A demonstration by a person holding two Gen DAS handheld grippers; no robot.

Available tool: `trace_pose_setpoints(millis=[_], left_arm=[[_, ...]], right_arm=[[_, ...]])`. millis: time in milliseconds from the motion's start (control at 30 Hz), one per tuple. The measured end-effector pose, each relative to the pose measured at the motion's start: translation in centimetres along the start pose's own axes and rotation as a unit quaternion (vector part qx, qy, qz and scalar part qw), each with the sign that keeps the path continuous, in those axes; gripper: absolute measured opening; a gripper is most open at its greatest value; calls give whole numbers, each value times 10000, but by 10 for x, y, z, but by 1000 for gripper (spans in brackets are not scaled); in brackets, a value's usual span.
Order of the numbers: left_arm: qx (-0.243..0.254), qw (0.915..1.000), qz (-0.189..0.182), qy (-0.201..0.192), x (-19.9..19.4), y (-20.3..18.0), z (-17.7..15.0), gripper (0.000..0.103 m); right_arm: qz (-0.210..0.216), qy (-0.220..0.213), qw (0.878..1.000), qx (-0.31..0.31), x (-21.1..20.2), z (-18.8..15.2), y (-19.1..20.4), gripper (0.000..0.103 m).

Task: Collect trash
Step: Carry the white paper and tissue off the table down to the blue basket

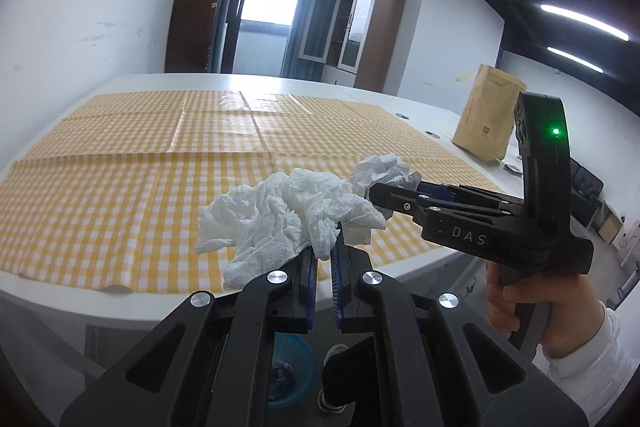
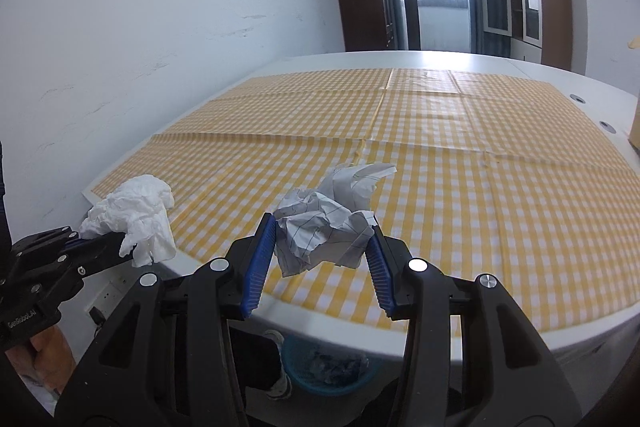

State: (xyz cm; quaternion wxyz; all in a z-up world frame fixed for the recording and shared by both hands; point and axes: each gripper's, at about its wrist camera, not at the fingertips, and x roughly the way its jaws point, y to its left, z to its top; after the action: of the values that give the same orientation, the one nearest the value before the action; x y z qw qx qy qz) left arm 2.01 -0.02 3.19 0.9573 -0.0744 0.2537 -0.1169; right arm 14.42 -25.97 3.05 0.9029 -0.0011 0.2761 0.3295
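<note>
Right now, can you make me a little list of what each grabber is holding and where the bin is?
left gripper: shut on tissue, a white crumpled wad, held above the table edge
right gripper: shut on paper, a crumpled lined ball between the blue pads
bin: blue basket on the floor under the table edge, some trash already inside
table: white, covered by a yellow checked cloth
bag: brown paper, standing at the table's far right

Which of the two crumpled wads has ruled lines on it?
The lined paper ball in the right gripper; the left gripper pinches a plain white paper towel instead.
</note>
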Motion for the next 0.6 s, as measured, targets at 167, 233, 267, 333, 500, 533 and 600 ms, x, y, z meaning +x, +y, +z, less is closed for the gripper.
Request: trace_pose_setpoints(millis=[167,233,267,333,500,533,600], left_arm=[[277,9995,102,66,-11,-10,-18,5],[289,9995,87,110,-15,-11,-26,6],[300,9994,68,150,-17,-12,-32,6],[319,9992,23,231,-19,-11,-42,6],[319,9976,-152,589,-16,-9,-79,5],[323,9971,-189,656,-14,-10,-85,5],[288,9957,-233,853,-7,-9,-99,6]], right_arm=[[39,-47,9999,-120,-21,-21,8,42],[82,-35,9999,-75,-27,-31,8,42],[109,-17,9999,-48,-30,-36,7,42],[129,25,9999,-57,-36,-51,9,42],[166,231,9995,-142,-42,-87,19,42],[205,258,9994,-126,-41,-92,20,42],[273,331,9990,-82,-40,-105,23,42]])
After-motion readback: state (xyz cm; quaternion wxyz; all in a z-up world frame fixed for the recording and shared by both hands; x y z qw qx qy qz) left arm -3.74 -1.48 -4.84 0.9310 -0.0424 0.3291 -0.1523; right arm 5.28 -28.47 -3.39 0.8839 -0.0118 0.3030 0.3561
